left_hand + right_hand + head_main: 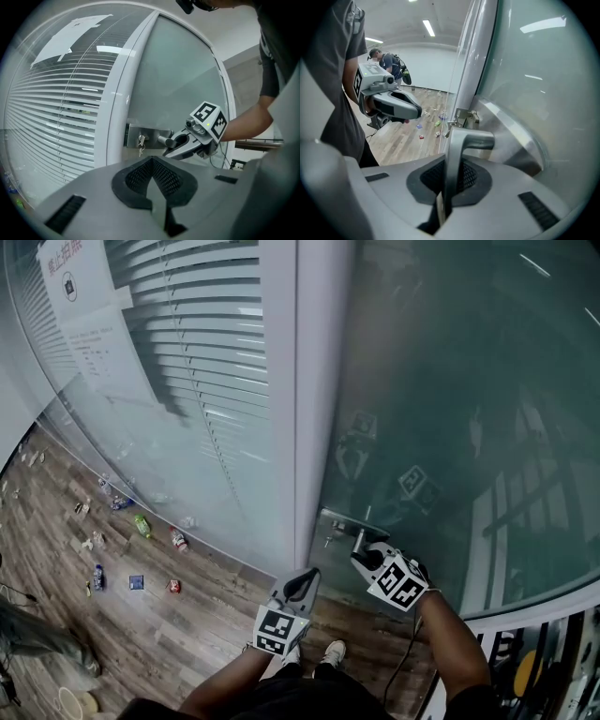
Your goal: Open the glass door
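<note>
The lever handle (458,149) of the glass door (450,381), set beside the white frame (314,381), is clamped in the closed right gripper (361,556), its length running along the jaws. The left gripper (302,585), shut and empty, is held nearby, farther off.

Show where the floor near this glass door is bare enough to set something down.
Bare: the wood floor between the scattered items and the person's shoes, below the white door post. Crowded: those items, strung along the foot of the glass wall at left. The door handle is taken by the right gripper, shut on it.
</note>
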Action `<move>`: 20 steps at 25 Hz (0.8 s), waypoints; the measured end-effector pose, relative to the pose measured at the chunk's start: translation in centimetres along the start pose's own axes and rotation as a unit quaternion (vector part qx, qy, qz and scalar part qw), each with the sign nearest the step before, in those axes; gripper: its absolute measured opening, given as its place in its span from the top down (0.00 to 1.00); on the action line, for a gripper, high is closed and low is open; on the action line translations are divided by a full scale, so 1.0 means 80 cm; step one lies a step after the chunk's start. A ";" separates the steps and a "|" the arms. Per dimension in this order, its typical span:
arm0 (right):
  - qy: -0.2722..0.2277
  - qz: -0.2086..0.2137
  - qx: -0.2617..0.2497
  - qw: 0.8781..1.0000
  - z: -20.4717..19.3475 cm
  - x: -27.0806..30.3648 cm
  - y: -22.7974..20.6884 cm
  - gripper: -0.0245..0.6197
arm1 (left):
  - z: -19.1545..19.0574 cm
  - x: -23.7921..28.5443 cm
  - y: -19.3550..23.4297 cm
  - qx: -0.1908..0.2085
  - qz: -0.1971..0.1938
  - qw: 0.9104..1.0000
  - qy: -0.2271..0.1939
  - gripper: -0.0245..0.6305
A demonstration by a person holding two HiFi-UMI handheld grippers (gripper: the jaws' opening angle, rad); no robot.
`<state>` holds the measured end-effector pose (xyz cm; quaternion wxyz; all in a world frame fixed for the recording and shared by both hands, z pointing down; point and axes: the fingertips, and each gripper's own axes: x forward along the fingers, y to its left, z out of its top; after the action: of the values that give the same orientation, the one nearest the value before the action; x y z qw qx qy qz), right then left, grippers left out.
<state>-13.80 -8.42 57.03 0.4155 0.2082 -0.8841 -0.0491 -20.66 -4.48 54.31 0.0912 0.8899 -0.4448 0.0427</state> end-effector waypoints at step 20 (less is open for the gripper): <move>-0.118 0.023 0.058 0.991 0.006 0.013 -0.007 0.94 | -0.002 0.026 -0.008 0.003 0.024 1.000 0.004 0.96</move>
<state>-14.60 -9.42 57.31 0.2969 0.2043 -0.9327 -0.0120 -18.92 -5.67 54.75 0.0892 0.8792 -0.4655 0.0496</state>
